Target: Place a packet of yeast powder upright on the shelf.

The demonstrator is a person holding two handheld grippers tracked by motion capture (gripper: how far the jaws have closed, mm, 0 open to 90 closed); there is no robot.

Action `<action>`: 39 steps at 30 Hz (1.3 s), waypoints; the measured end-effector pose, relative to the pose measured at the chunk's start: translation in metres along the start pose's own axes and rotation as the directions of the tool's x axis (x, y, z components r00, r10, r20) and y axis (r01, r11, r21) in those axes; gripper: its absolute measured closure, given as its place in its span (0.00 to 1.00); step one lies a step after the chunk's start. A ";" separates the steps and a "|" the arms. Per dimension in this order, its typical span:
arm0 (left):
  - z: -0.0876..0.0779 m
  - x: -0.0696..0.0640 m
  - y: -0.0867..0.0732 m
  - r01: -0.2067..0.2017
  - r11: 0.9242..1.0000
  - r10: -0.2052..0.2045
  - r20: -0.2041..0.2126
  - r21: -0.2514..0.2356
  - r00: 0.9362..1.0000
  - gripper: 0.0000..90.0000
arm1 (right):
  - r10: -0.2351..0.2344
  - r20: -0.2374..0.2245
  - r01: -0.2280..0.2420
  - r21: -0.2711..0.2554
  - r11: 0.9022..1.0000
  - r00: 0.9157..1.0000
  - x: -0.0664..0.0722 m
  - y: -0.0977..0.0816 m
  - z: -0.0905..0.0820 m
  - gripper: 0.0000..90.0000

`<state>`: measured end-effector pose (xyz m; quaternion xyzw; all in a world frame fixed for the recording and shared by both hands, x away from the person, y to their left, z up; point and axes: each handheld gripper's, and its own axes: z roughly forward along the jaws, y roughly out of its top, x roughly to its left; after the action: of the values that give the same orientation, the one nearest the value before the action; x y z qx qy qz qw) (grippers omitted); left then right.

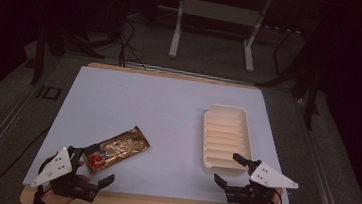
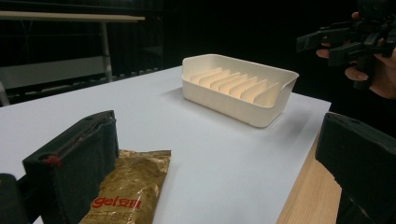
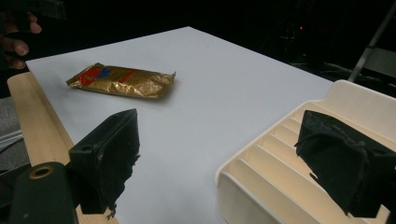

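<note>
Left gripper [image 1: 96,165] fingers spread wide around near end of gold snack packet [image 1: 116,149] lying flat on white bench [image 1: 168,111]; right gripper [image 1: 233,171] equally open at ribbed tray [image 1: 227,136]; a shallow pinch likely slips off crinkly foil.

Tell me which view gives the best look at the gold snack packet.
The high view: the whole gold snack packet lies flat on the white sheet, outline and red label clear. The right gripper view shows the packet whole but at a low angle. The left gripper view has it cut off, partly behind a jaw.
</note>
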<state>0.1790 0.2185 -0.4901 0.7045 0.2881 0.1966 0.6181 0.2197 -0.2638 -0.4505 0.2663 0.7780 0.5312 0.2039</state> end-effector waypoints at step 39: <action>0.018 -0.003 0.039 0.056 0.994 -0.059 0.031 0.089 0.998 0.00 | -0.018 -0.017 0.017 -0.054 0.998 1.000 0.004 0.002 -0.002 0.15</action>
<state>0.1946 0.2001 -0.4542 0.7257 0.3060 0.1541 0.5966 0.2163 -0.2622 -0.4486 0.2490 0.7675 0.5525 0.2089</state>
